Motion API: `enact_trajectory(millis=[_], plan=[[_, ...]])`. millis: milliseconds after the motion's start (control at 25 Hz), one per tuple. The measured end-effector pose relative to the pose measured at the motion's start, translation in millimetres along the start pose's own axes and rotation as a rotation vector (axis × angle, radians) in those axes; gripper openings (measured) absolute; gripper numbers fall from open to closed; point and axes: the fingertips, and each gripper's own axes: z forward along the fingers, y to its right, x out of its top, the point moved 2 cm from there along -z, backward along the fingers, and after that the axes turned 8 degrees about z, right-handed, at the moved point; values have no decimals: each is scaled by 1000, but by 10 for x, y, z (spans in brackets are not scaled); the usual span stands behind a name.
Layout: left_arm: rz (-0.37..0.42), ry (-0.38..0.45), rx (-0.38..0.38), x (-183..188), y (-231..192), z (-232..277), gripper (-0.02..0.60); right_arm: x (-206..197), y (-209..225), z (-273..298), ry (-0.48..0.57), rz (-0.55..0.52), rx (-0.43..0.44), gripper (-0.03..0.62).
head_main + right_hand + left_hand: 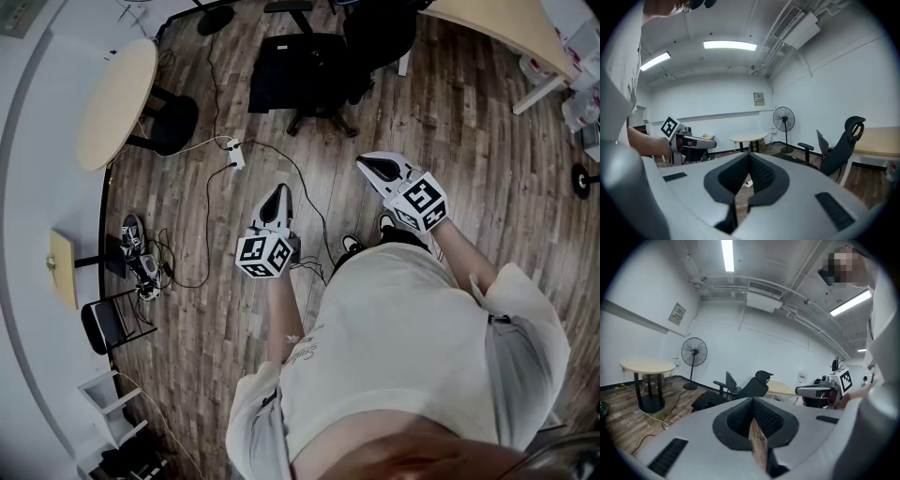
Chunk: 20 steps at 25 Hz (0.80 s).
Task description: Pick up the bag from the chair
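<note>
Both tools out, the pickup not yet begun. I hold the left hand-held gripper (277, 195) over the plank floor (441, 112). Its jaws are pressed together with nothing between them, only a sliver of floor showing past the tips. Ahead of it, well apart, stands the black office chair (328, 66). A dark, flat shape lies on the seat, and I take it for the bag (281, 73). The right hand-held gripper (375, 167) is likewise closed and empty, and the chair sits ahead of its jaws and off to their right. By my reading almost everything is left to do. I have to close the distance, open a gripper, take the untouched bag and lift it off the seat.
</note>
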Motion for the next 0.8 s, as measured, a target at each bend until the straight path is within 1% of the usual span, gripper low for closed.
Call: enact_trajectory(millis=[160, 360, 480, 680, 800], plan=[[1, 6, -44, -38, -22, -39, 14, -12, -67, 85, 4, -5, -6, -8], [20, -7, -75, -107, -114, -77, 12, 17, -176, 217, 23, -13, 11, -8], [25, -6, -99, -178, -205, -138, 13, -44, -272, 328, 18, -24, 9, -8], [-25, -9, -96, -297, -433, -161, 14, -178, -353, 478, -23, -36, -11, -8], [-62, -14, -100, -382, -540, -95, 14, -268, -318, 548, -54, -26, -17, -8]])
